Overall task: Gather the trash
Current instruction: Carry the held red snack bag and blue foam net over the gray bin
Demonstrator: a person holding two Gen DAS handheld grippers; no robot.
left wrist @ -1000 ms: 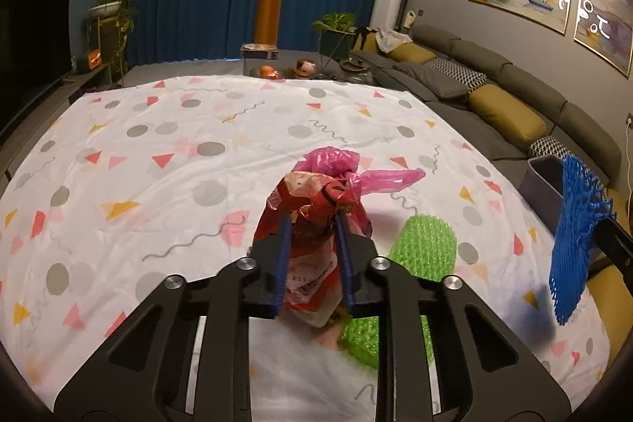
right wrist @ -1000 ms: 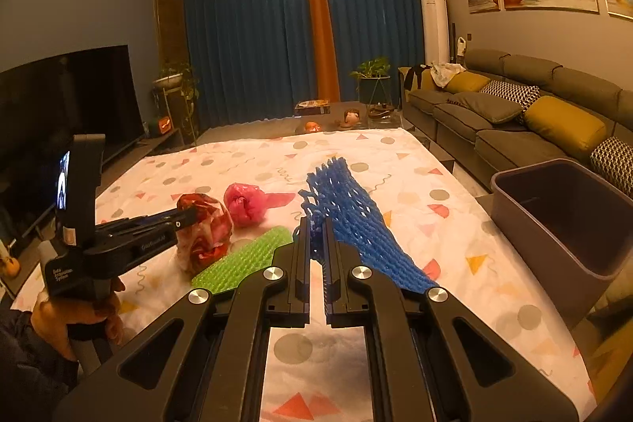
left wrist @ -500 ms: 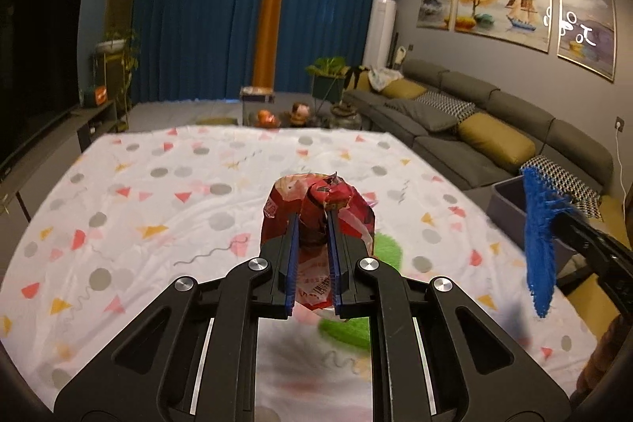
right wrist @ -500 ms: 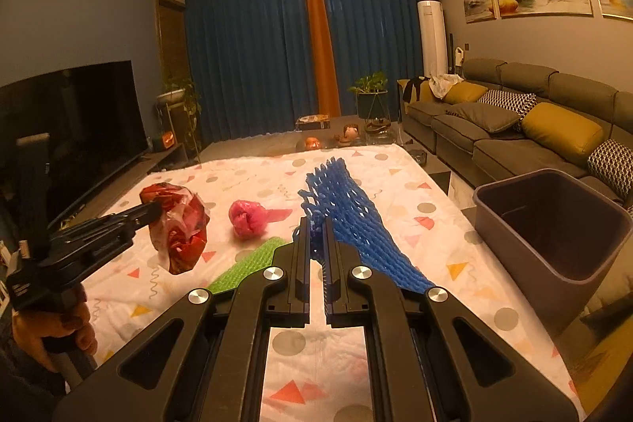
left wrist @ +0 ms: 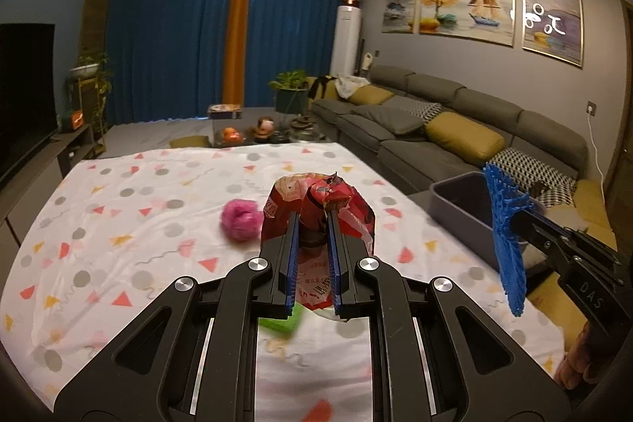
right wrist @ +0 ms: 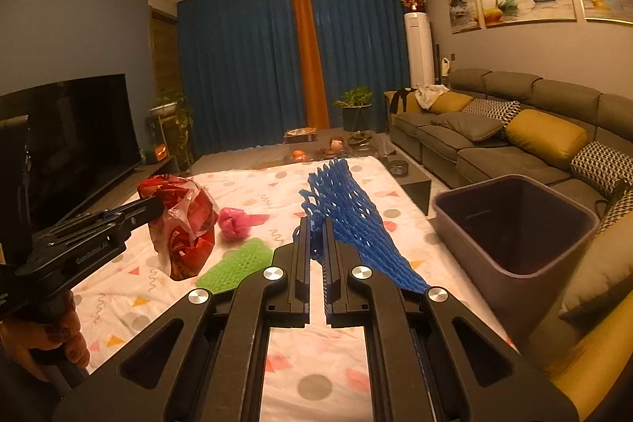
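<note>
Red wrapper [left wrist: 316, 208] pinched in left hand-held gripper [left wrist: 312, 220], above tablecloth [left wrist: 118, 224]

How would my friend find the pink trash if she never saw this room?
Look at the big table with the spotty white cloth in front of the grey sofa. Near its middle lies the pink wad, just beyond the flat green net. It is the only pink, scrunched-up ball, and it lies loose on the cloth, not held by any tongs.
</note>
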